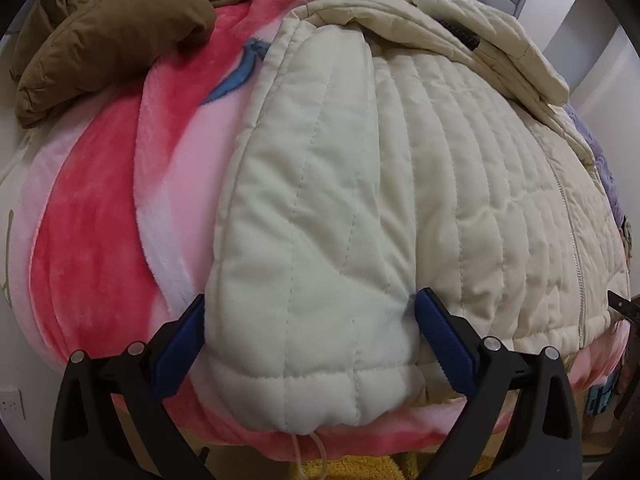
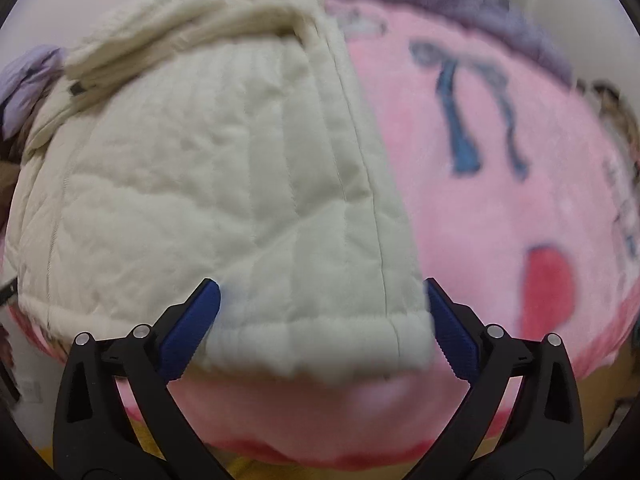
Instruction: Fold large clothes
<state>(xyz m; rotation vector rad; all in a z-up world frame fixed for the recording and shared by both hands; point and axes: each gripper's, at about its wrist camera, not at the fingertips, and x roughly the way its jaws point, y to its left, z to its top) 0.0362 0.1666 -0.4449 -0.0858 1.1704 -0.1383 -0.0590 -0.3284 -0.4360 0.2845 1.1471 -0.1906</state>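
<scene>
the cream quilted jacket (image 1: 400, 184) lies spread on a pink fleece blanket (image 1: 92, 216), zip side up, with its bottom hem toward both claws. the left gripper (image 1: 308, 344) is released, its blue pads spread wide on either side of the jacket's near hem corner, where a folded-in panel or sleeve ends; whether the pads touch the cloth is hard to tell. a drawstring (image 1: 316, 446) dangles below that hem, just under the claw. the right gripper (image 2: 324, 332) is likewise released, straddling the opposite hem corner (image 2: 320, 344), with the jacket's side edge running away ahead of its right pad; this view is blurred. a brown jacket (image 1: 112, 28) sits crumpled far ahead and to the left of the left claw.

the step in hand looks like taking hold of the two hem corners, ready to fold the bottom up toward the collar. next, each claw probably needs to clench on all the thick padded layers at once, then lift and carry the hem forward evenly so the fold stays square.
</scene>
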